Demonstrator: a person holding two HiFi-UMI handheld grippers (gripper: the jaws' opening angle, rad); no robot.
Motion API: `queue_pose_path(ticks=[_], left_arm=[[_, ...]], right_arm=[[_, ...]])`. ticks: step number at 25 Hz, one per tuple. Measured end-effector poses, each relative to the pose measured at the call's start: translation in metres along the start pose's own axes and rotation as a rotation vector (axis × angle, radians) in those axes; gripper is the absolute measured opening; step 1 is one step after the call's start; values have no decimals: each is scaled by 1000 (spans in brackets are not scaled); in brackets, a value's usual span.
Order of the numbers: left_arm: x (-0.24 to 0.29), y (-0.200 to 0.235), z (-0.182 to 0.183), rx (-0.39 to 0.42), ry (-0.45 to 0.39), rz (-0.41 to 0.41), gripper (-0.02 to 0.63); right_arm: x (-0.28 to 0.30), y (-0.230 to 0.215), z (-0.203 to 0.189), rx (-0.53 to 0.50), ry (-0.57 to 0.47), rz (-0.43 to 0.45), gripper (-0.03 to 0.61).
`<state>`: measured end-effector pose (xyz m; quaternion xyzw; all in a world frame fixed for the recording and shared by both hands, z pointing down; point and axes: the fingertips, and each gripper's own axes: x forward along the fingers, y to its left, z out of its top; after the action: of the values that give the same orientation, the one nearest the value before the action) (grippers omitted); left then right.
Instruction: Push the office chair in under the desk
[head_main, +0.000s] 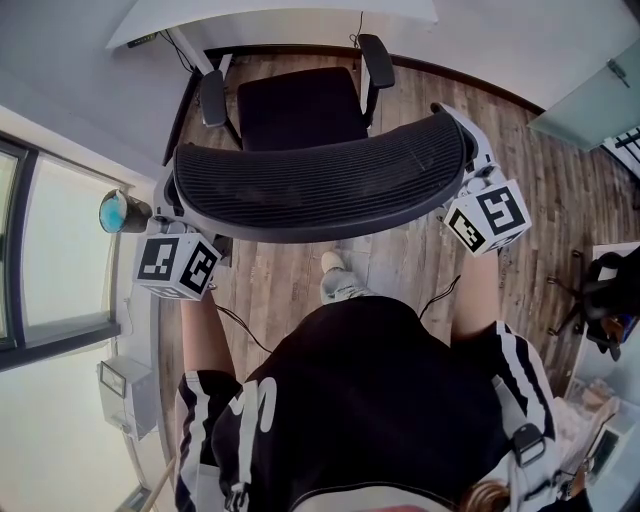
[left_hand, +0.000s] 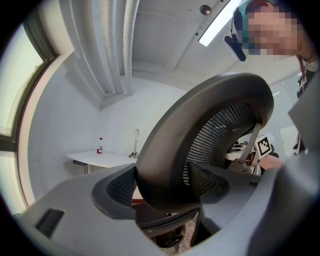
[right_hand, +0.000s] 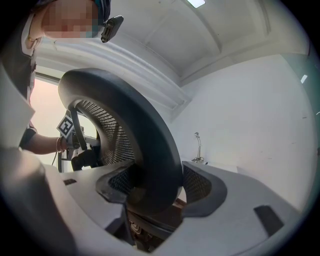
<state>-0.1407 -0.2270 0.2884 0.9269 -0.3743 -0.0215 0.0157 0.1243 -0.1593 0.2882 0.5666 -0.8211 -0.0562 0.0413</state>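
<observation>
The black mesh office chair has its curved backrest (head_main: 320, 180) right below me and its seat (head_main: 300, 105) pointing toward the white desk (head_main: 270, 15) at the top. My left gripper (head_main: 178, 222) clamps the backrest's left end, and my right gripper (head_main: 468, 185) clamps its right end. In the left gripper view the thick backrest rim (left_hand: 200, 125) sits between the two pads of the left gripper (left_hand: 165, 186). The right gripper view shows the same rim (right_hand: 145, 135) held by the right gripper (right_hand: 157, 187). Both armrests stand just short of the desk edge.
A window and a white wall box (head_main: 125, 395) line the left side. A glass partition (head_main: 590, 100) and dark clutter (head_main: 610, 295) stand at the right. My white shoe (head_main: 340, 280) rests on the wooden floor behind the chair. A small bottle (left_hand: 100, 146) is on the desk.
</observation>
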Motion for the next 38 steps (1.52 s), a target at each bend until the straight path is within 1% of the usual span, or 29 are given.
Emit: queue_pose_path(ticks=[5,24,34,38], left_arm=[[16,4,1,0,-9,-4,327],[75,33,-1,-9,10,-6,325],[104,43,-1,-15,12,2,325],[107,42,-1,-22,12,12,325]], right_arm=[[10,-13,0,0,0,-5,272],[59,-55,-6,-6,23,-3,272],[82,-78,-8,5,21,20,272],[87,-83,-8,18,24,52,272]])
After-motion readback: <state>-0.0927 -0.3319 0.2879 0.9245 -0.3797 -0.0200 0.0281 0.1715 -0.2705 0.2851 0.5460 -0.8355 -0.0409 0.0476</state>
